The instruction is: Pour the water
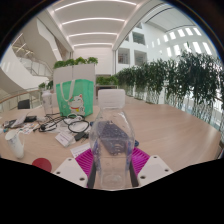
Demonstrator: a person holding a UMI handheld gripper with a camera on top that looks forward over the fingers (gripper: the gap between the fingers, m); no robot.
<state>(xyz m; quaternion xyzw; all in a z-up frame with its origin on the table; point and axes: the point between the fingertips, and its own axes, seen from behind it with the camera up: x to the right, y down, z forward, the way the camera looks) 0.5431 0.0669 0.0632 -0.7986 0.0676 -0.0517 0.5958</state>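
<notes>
A clear plastic water bottle with a white screw cap (pixel 111 140) is standing between the gripper's (pixel 113 163) two fingers, its sides pressing against the pink pads (pixel 86 160), so the fingers are pinching it around the lower body. It is sitting just ahead of the camera, above the near edge of the pale wooden table (pixel 165 125). Whether its base is resting on the wood or hanging clear of it cannot be told.

The bottle's long axis is running straight up and down, with the capped mouth pointing at the ceiling. It is not tilting either way.

What could go wrong, as a judgement: the cap appears to be on, so tipping now would be pouring nothing until it is removed. The thin walls are likely flexing under the squeeze, and once the bottle is open that pressure could be pushing water out early. A smooth round body could also be twisting or slipping in the pads as it is tilting.

Further out, a small red round object (pixel 41 163) is lying beside the fingers. A green and white cylindrical container (pixel 76 93) and a tangle of cables and small items (pixel 50 124) are crowding the table beyond, where spilled water would be landing.
</notes>
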